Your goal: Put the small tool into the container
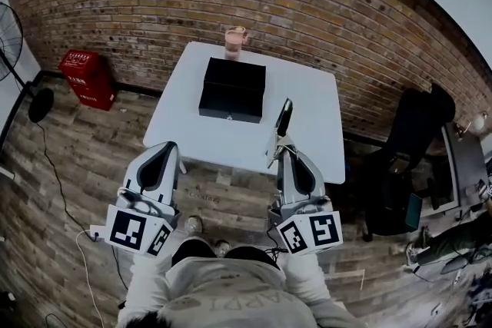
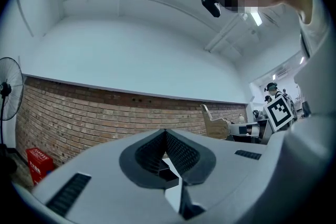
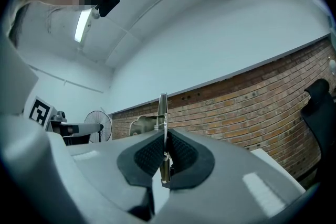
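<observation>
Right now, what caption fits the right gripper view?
Right hand-held gripper shut on a thin metal tool, brick wall behind.

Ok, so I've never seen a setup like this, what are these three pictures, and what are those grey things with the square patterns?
There is no robot here. A person holds a two-jaw gripper in each hand, and the patterned cubes are part of those grippers. The wide picture comes from a camera on the person's head, looking down. The other two come from cameras riding on each gripper, looking along its jaws. On the white table stand a black container and, at the far edge, a pinkish cup. The right gripper is closed on a thin small tool that sticks out toward the container. The left gripper is closed with nothing between its jaws.
</observation>
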{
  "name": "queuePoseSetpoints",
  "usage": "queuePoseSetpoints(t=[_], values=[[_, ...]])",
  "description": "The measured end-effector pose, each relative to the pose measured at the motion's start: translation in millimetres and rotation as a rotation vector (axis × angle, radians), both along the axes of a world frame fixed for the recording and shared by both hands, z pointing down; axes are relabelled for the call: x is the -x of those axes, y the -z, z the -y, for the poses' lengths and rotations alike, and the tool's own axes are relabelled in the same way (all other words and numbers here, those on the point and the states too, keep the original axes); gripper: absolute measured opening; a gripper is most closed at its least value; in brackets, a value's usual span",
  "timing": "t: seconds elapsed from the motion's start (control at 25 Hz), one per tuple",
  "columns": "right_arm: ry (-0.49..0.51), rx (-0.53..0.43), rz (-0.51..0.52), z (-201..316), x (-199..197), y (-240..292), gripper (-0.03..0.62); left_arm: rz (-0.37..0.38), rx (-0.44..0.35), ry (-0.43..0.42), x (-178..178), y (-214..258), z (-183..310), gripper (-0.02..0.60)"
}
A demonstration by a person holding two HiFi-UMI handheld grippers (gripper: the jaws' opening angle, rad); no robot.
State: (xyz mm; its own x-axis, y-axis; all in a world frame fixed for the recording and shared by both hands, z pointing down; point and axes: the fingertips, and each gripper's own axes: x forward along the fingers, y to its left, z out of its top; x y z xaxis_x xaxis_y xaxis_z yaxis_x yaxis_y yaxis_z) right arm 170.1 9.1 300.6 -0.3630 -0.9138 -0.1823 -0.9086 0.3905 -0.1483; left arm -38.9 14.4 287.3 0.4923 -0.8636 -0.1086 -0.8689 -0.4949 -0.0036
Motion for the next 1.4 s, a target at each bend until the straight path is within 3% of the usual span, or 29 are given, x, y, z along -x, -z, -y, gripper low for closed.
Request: queuePoseSetpoints(t=[0.84,1.4], values=[[-0.123,0.038,-0.115,159.4,42.7,-17.5,0.011,0.029,0.011,-0.182,26.5,1.6,182.9,0.005],[-0.157,0.118,-0.353,243.5,68.6,-60.3,0.011,0.028,0.037,-0.279,47.3,-14.8,267.0,0.005]])
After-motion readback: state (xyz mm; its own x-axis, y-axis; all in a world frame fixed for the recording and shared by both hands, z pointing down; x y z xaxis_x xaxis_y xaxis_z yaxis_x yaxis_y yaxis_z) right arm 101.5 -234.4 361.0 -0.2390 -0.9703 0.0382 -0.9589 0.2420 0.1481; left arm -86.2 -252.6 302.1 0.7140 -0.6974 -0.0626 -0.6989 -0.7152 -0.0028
